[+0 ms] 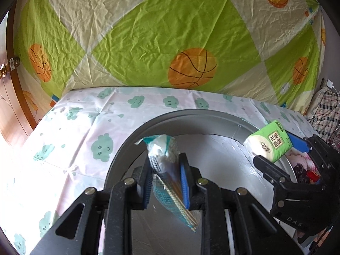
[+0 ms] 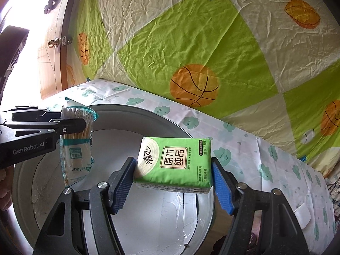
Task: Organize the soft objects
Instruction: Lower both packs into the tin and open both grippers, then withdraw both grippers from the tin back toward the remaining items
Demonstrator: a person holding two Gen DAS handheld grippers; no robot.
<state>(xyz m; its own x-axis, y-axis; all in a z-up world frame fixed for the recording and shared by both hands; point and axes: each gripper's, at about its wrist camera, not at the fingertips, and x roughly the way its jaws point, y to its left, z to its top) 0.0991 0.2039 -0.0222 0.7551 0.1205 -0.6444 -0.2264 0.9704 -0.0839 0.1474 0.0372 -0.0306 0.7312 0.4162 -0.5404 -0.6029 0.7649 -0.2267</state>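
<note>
Above the bin [image 2: 131,114], right fingers [image 2: 124,182] pinch the light, squashy tissue pack [image 2: 174,163] by its ends; left fingers [image 1: 184,182] pinch the limp swab bag [image 1: 167,170] mid-body.

I see glossy green plastic wrap on the tissue pack [image 2: 174,163] and clear crinkly film on the cotton swab bag [image 1: 163,170] beside it. Beneath the pack sits a smooth, matt grey basin [image 2: 148,114] (metal, seemingly), with creased printed cloth [image 2: 191,42] behind.

A home bedroom: a bed [image 1: 70,123] in cloud-print sheet, basketball-patterned quilt [image 1: 161,34] behind, wooden door [image 2: 51,63] at left.
</note>
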